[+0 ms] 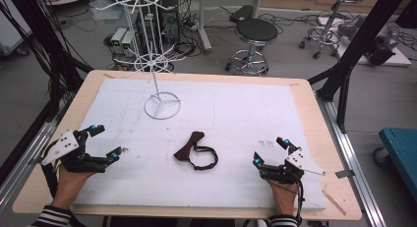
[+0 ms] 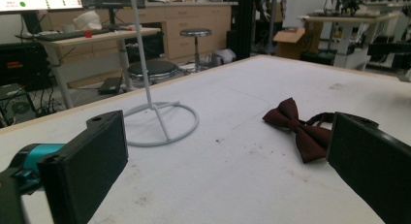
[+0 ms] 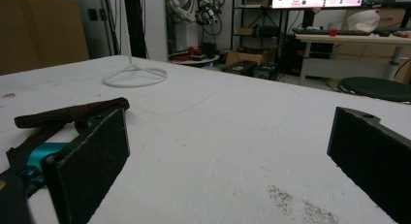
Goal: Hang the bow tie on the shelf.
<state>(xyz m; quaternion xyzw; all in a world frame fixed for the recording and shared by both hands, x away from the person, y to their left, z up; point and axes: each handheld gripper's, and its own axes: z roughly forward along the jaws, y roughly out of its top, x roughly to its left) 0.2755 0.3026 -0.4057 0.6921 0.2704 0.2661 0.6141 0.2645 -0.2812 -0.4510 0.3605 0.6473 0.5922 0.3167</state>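
- Maroon bow tie lay flat on the white mat covering the bench, a little toward the near edge and roughly midway between the two side edges, its black strap looped out on the side facing the person.
- Left gripper sat near the left edge of the mat, jaws spread wide with nothing between them; the bow tie was well apart from it, off toward the middle.
- From the left gripper view, the bow tie showed past the right-hand jaw, on the mat and untouched.
- Right gripper rested near the front right part of the mat, jaws also spread and empty; the bow tie lay well apart on its inner side.
- From the right gripper view, the tie appeared beyond the left-hand jaw, low on the mat, partly hidden by that jaw.
- White wire stand stood upright toward the far edge, left of centre, its ring base flat on the mat and well apart from the tie.
- Both hands gripped the tools from the near edge, striped sleeves just in view.
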